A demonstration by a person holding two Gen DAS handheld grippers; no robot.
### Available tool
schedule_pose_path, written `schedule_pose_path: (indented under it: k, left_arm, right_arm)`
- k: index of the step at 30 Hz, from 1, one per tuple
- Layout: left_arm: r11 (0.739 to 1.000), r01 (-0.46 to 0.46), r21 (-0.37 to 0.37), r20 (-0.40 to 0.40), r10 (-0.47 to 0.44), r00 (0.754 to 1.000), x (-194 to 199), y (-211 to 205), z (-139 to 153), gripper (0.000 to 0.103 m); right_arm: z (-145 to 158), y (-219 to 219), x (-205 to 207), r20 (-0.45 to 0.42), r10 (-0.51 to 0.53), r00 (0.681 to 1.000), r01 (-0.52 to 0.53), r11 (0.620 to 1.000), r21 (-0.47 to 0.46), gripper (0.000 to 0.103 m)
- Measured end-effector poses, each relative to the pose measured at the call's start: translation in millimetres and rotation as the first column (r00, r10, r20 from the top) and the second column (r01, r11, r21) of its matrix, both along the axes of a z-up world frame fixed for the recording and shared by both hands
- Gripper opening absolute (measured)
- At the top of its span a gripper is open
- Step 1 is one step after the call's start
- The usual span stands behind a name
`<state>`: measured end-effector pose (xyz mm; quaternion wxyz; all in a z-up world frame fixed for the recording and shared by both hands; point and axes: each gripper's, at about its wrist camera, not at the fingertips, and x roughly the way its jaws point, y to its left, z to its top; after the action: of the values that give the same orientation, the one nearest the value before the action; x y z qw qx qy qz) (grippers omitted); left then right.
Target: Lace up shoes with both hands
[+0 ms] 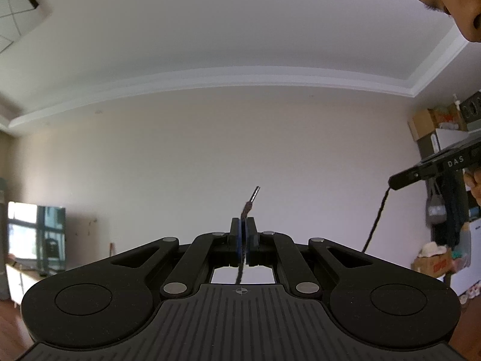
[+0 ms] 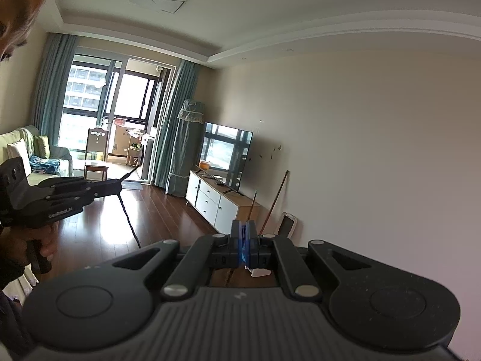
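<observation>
A home living room: a sofa [image 2: 18, 150] by curtained balcony doors [image 2: 120, 114], a television [image 2: 225, 153] on a white cabinet [image 2: 210, 201], wooden floor [image 2: 156, 210].

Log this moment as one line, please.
left gripper: shut on lace end, metal tip upward | right gripper: shut on other lace end | shoe: not in view
</observation>
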<state>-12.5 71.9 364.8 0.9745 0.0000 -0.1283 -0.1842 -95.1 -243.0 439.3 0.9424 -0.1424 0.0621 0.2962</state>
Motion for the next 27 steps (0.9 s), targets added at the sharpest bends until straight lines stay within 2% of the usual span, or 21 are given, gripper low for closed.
schedule_pose_path:
  k: [6, 13, 17, 18, 20, 22, 23, 25, 27]
  left_arm:
    - [1.000, -0.004, -0.019, 0.012, 0.004, 1.000, 3.6, 6.2, 5.1, 0.002]
    - [1.000, 0.001, -0.002, 0.008, -0.001, 1.000, 14.2, 5.9, 6.9, 0.002]
    - [0.999, -0.046, 0.026, -0.052, 0.048, 0.997, 27.8, 13.4, -0.7, 0.002]
    - [0.997, -0.073, 0.041, -0.094, 0.076, 0.993, 35.3, 17.9, -5.6, 0.002]
    - [0.991, -0.108, 0.076, -0.184, 0.120, 0.976, 50.4, 26.2, -16.3, 0.002]
    - [0.981, -0.137, 0.134, -0.295, 0.172, 0.940, 69.1, 36.8, -32.5, 0.002]
    - [0.979, -0.138, 0.150, -0.326, 0.181, 0.928, 74.0, 38.7, -36.3, 0.002]
    - [0.968, -0.150, 0.203, -0.442, 0.228, 0.868, 88.2, 51.1, -58.2, 0.002]
    - [0.964, -0.143, 0.224, -0.529, 0.243, 0.813, 90.9, 58.9, -76.7, 0.002]
  right_arm:
    - [4.1, 0.1, 4.3, 0.007, 0.009, 1.000, -0.009, 1.000, 0.005, 0.002]
    - [0.2, 1.3, 21.4, -0.014, 0.011, 1.000, -0.011, 1.000, 0.004, 0.002]
    - [-13.9, 3.7, 40.4, -0.060, 0.016, 0.998, -0.016, 1.000, -0.005, 0.002]
    - [-20.7, 4.6, 49.2, -0.085, 0.014, 0.996, -0.015, 1.000, -0.012, 0.002]
    - [-37.7, 5.8, 71.0, -0.149, 0.012, 0.989, -0.015, 1.000, -0.024, 0.002]
    - [-59.5, 7.0, 96.2, -0.227, 0.004, 0.974, -0.016, 0.999, -0.049, 0.002]
    - [-71.4, 7.6, 108.8, -0.267, -0.002, 0.964, -0.015, 0.998, -0.062, 0.002]
    - [-102.0, 9.8, 136.7, -0.376, -0.010, 0.926, -0.027, 0.995, -0.091, 0.002]
    - [-127.2, 13.5, 154.6, -0.453, -0.024, 0.891, -0.037, 0.991, -0.125, 0.002]
